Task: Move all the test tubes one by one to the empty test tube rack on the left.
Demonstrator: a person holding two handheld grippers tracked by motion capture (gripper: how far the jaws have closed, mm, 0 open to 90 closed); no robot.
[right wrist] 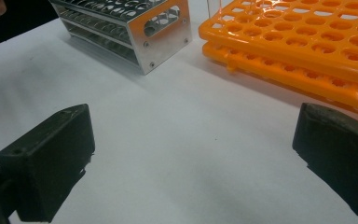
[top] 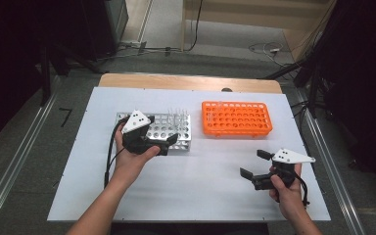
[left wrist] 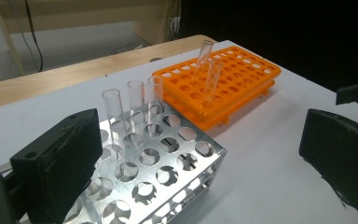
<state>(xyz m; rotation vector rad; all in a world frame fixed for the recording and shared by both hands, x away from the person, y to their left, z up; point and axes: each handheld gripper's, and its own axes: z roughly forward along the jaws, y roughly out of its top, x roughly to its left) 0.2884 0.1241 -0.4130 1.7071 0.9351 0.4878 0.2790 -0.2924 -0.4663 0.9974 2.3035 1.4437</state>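
Note:
A silver metal rack (top: 171,128) stands left of centre on the white sheet, with three clear tubes (left wrist: 133,100) upright in its far holes. To its right lies an orange rack (top: 236,118), and two clear tubes (left wrist: 209,79) lean in its near-left corner. My left gripper (top: 169,144) hovers over the metal rack's near edge, open, with nothing gripped; in its own view the left gripper (left wrist: 200,140) has its jaws wide apart above the rack's holes. Over bare sheet at the front right, my right gripper (top: 255,163) is open and empty, the right gripper (right wrist: 196,140) pointing toward both racks.
The white sheet (top: 200,191) covers most of a wooden table (top: 191,81), whose far edge shows beyond the racks. Metal rails (top: 14,161) run along the floor on both sides. Cables lie on the floor behind the table.

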